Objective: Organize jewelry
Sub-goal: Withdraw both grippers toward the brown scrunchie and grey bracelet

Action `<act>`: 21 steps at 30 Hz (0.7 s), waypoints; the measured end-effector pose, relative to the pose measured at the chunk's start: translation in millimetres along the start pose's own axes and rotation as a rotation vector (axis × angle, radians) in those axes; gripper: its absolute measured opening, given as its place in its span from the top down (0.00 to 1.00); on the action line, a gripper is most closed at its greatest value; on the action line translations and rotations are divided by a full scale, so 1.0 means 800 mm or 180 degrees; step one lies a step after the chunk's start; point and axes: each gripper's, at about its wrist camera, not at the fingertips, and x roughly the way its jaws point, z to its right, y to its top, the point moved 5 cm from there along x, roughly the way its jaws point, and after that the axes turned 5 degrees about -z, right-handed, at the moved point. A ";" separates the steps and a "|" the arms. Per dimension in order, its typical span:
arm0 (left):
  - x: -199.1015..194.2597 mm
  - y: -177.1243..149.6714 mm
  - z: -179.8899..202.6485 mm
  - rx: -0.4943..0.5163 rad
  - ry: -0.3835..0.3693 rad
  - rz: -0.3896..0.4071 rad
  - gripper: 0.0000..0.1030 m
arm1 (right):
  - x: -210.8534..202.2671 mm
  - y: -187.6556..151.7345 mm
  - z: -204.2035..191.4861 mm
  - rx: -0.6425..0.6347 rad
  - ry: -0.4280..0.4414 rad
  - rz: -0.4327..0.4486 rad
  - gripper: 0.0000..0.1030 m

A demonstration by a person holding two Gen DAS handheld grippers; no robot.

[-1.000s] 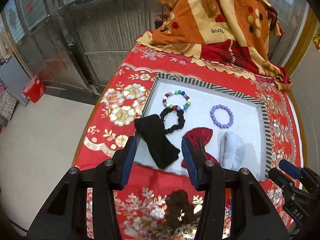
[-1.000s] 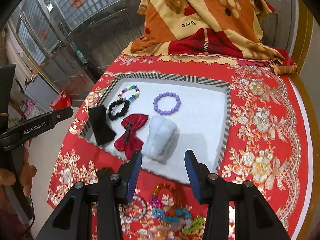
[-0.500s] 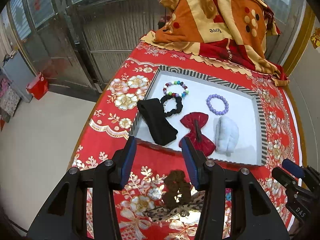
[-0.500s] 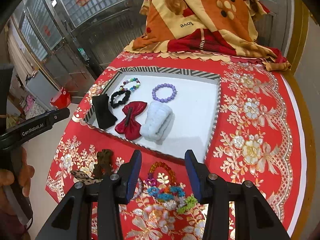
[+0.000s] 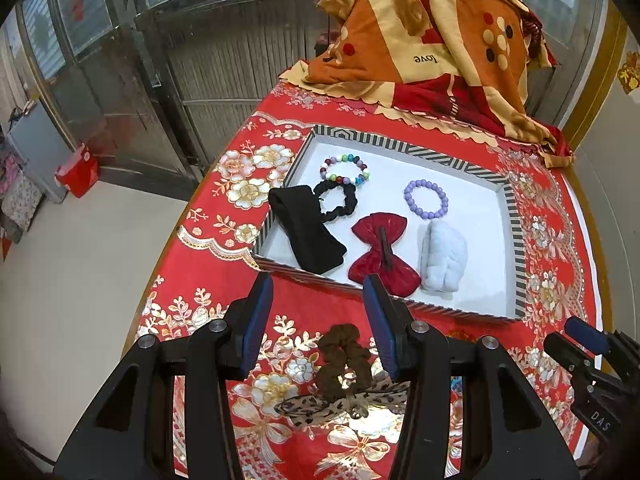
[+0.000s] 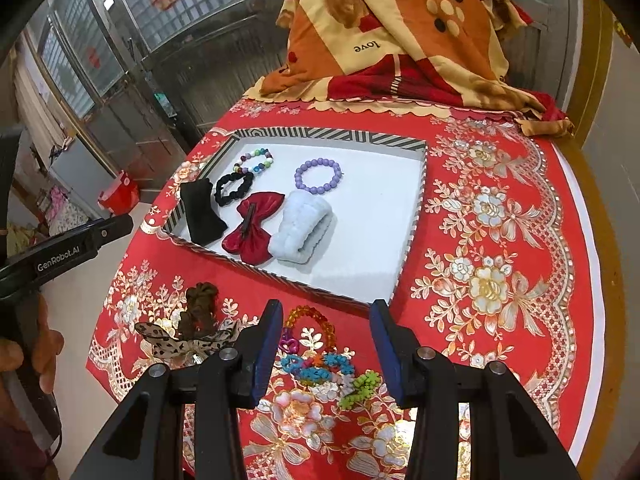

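I see both tools held above the near edge of the worktop [image 6: 500, 208], which is covered by a red floral cloth. The left hand-held gripper [image 5: 318, 300] has its jaws apart with nothing between the pads; the brown scrunchie [image 5: 344, 360] lies on the cloth below the gap, not touched. The right hand-held gripper [image 6: 324, 332] likewise stands parted and empty, over a loose heap of coloured bead bracelets [image 6: 320, 364] on the cloth.

The tray [image 6: 416, 216], white inside with a striped rim, sits mid-worktop. In it I note:
- a multicolour bead bracelet [image 5: 344, 168] at the far left;
- a black scrunchie [image 5: 336, 200] just beside it, touching the black headband [image 5: 304, 232], which lies against the tray's left rim;
- a purple bead bracelet [image 5: 426, 200] apart, toward the middle;
- a red bow [image 5: 384, 252] and a pale fluffy band [image 5: 444, 256] side by side near the front rim.

Outside the tray, a spotted bow [image 6: 180, 340] lies under the brown scrunchie at the near left. A folded patterned blanket [image 6: 400, 32] occupies the far end. In the right wrist view, a person's hand [image 6: 36, 352] grips the left tool's handle.
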 end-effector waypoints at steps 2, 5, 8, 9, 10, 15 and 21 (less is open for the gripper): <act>0.000 -0.001 0.001 0.0011 0.0026 0.0008 0.55 | 0.000 -0.003 0.002 0.0005 -0.0005 -0.0002 0.58; -0.001 -0.005 0.001 0.0005 0.0045 0.0015 0.55 | 0.001 -0.009 0.006 0.0005 -0.0012 -0.0033 0.56; 0.000 -0.007 0.001 0.0004 0.0045 0.0002 0.55 | 0.003 -0.015 0.012 0.0022 -0.0016 -0.0065 0.48; 0.000 -0.008 0.001 -0.0001 0.0049 -0.0001 0.55 | 0.003 -0.017 0.014 0.0028 -0.0012 -0.0071 0.48; 0.000 -0.010 0.001 0.0000 0.0059 -0.0002 0.55 | 0.004 -0.018 0.016 0.0034 -0.0016 -0.0081 0.48; 0.003 -0.011 0.005 0.0003 0.0074 -0.0021 0.55 | 0.003 -0.022 0.022 0.0037 -0.0028 -0.0090 0.48; 0.003 -0.012 0.007 0.0008 0.0072 -0.0022 0.55 | 0.002 -0.025 0.028 0.0032 -0.0046 -0.0089 0.48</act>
